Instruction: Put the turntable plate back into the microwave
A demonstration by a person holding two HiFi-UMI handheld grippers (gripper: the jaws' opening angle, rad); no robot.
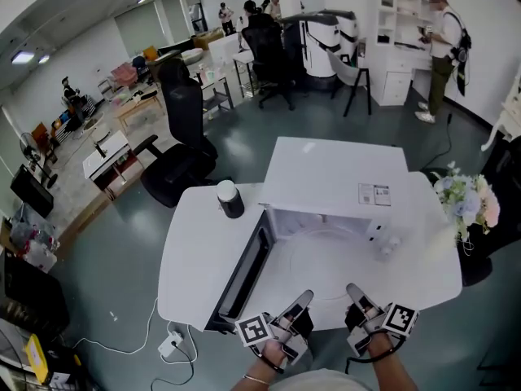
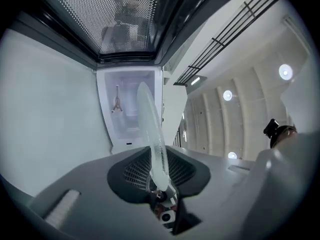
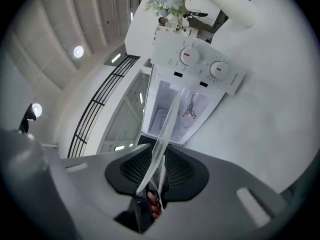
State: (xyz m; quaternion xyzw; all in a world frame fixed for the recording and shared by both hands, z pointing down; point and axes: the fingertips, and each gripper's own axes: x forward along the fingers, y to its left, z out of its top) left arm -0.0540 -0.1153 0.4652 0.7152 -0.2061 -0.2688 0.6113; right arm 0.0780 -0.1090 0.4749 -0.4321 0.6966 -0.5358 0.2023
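Observation:
A clear glass turntable plate (image 1: pixel 326 259) hangs level in front of the open white microwave (image 1: pixel 334 177), held from the near side by both grippers. My left gripper (image 1: pixel 299 301) is shut on its near left rim, my right gripper (image 1: pixel 356 293) on its near right rim. In the left gripper view the plate (image 2: pixel 152 139) runs edge-on out of the left gripper (image 2: pixel 158 170) toward the white cavity (image 2: pixel 131 129), where the roller support (image 2: pixel 116 104) shows. In the right gripper view the plate (image 3: pixel 165 134) leaves the right gripper (image 3: pixel 156 170) below the two-dial control panel (image 3: pixel 205 66).
The microwave door (image 1: pixel 244 271) stands swung open at the left, close to my left gripper. A black cylinder with a white top (image 1: pixel 229 199) sits on the white table (image 1: pixel 195 251). Flowers (image 1: pixel 468 202) stand at the table's right edge. A black office chair (image 1: pixel 183 137) is behind.

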